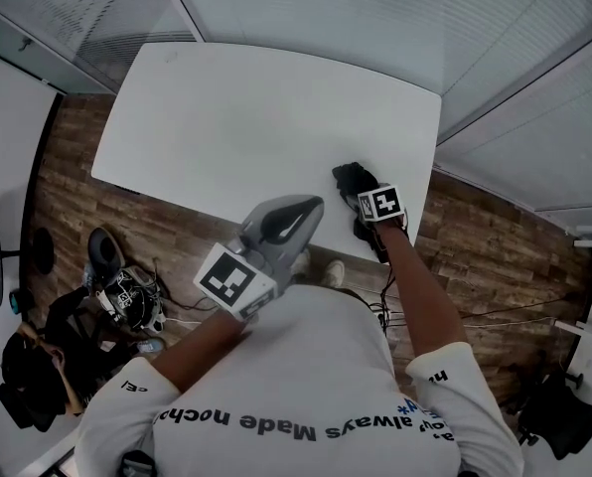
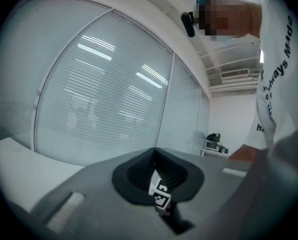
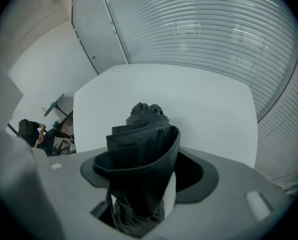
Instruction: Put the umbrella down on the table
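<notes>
The folded umbrella (image 3: 144, 149) is dark, collapsed into loose fabric pleats, and sits in the right gripper (image 1: 368, 199). In the right gripper view the jaws are closed around its lower part, and the bunched canopy sticks out ahead of them toward the far side. In the head view the umbrella (image 1: 350, 176) is over the near right part of the white table (image 1: 256, 117), close to the near edge. No view shows whether it already touches the tabletop.

The left gripper (image 1: 281, 222) is raised near the person's chest, left of the right one and clear of the table. In its own view the jaws stand apart with nothing between them, and only the other gripper's marker cube (image 2: 160, 194) shows through the gap.

The umbrella is probably light, with soft, slack cloth over a stiff folded frame. The fabric may slide or sag under a grip, so a hold on the firm core is likely safer than one on the outer folds. It should lie flat and stay put. The bare table (image 3: 209, 104) gives plenty of room.
</notes>
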`<action>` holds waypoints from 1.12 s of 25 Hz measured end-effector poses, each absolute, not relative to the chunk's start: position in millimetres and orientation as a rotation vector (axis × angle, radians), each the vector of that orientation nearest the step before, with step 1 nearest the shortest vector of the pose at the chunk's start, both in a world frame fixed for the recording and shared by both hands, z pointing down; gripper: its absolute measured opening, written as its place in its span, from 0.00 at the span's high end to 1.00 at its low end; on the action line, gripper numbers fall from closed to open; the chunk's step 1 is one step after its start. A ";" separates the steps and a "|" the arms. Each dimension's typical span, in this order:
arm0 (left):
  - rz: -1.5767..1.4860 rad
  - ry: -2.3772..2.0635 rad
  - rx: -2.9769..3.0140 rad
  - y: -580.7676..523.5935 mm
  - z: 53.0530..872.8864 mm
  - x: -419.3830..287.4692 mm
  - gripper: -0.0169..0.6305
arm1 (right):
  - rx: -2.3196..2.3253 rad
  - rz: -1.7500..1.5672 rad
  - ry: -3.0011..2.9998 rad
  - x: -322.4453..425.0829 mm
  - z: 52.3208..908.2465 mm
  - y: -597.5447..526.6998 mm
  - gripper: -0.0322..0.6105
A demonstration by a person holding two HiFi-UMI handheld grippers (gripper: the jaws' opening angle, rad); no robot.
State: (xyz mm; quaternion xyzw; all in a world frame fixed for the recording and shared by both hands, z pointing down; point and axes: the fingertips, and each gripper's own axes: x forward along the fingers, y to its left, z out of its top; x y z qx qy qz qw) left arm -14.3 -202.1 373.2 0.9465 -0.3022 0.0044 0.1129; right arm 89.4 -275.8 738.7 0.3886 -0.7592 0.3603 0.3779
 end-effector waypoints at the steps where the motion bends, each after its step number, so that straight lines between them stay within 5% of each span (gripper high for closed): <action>1: 0.011 -0.882 2.778 -202.1 373.6 -12.9 0.97 | 1.007 0.917 -1.964 91.1 732.0 -275.0 0.46; 28: -0.027 -0.832 2.810 -215.5 365.6 16.3 0.97 | 1.374 0.244 -2.654 98.8 406.6 -211.0 0.69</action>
